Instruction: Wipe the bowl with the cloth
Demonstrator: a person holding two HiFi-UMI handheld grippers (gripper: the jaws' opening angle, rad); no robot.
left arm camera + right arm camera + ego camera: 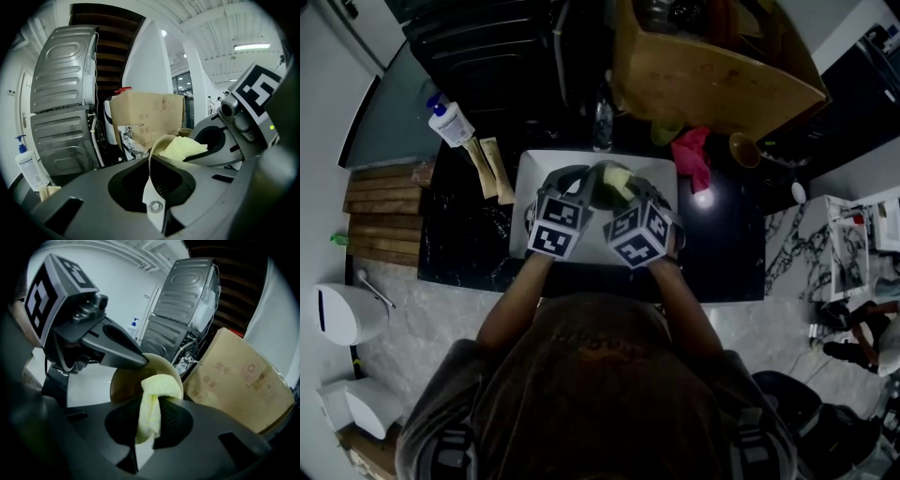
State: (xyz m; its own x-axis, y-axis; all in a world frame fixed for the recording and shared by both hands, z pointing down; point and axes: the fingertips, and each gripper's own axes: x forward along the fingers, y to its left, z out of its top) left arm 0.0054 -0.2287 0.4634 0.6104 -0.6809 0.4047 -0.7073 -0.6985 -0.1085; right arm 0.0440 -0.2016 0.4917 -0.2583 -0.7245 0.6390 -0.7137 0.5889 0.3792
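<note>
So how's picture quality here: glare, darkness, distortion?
Head view is dim, with one glare spot on the black counter. Left gripper view bends straight lines, ceiling lights blown out. Right gripper view has dark corners, yet the cloth and bowl read clearly.

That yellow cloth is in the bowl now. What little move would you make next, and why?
Probably sweep the right gripper sideways round the inside of the bowl. Its jaws are shut on the cloth, whose top lies against the inner wall, while the left gripper clamps the rim and holds the bowl tilted above the sink. A sideways wipe looks like the natural next step.
</note>
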